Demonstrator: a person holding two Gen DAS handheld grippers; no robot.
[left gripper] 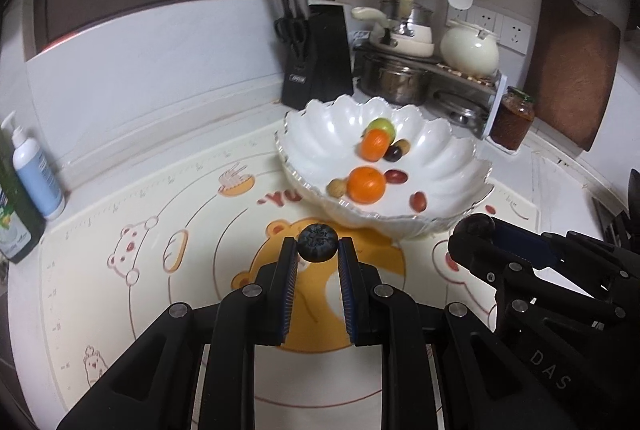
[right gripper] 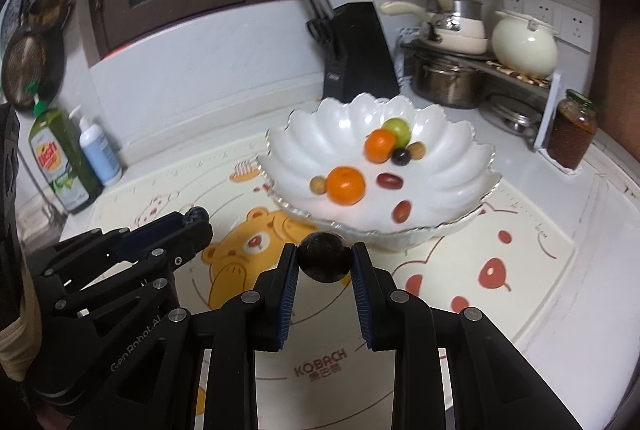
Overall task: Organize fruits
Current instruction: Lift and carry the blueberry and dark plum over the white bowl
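The left hand-held gripper [left gripper: 318,249] is clamped on a small dark blueberry [left gripper: 317,248], round with a star-shaped crown facing the camera, pinched at the very tips of the two fingers above the printed mat [left gripper: 160,230]. The right hand-held gripper [right gripper: 325,257] is clamped on a dark grape [right gripper: 325,256], glossy and nearly black, larger than the blueberry, also held at the fingertips just in front of the bowl's near rim. In the left wrist view the right hand-held gripper appears at the lower right with the grape as a dark ball at its tip; in the right wrist view the left hand-held gripper shows at the left, the blueberry only a small dark lump at its end.

The white scalloped bowl [left gripper: 320,142] stands on the mat, on the surface, beyond both grippers. Inside it lie two oranges [left gripper: 366,185], one near the front and one further back; a green fruit [left gripper: 382,126] touches the far orange. Beside the near orange sits a small tan round fruit [left gripper: 335,187], and another like it lies at the back next to a dark round fruit [left gripper: 394,153]. Two reddish oblong fruits [left gripper: 419,201] lie apart on the bowl's right side; what kind they are cannot be told, and the nearer one is blurred.

A black knife block [left gripper: 318,56] stands behind the bowl. A jar [left gripper: 513,118] of something reddish-brown sits to the right.
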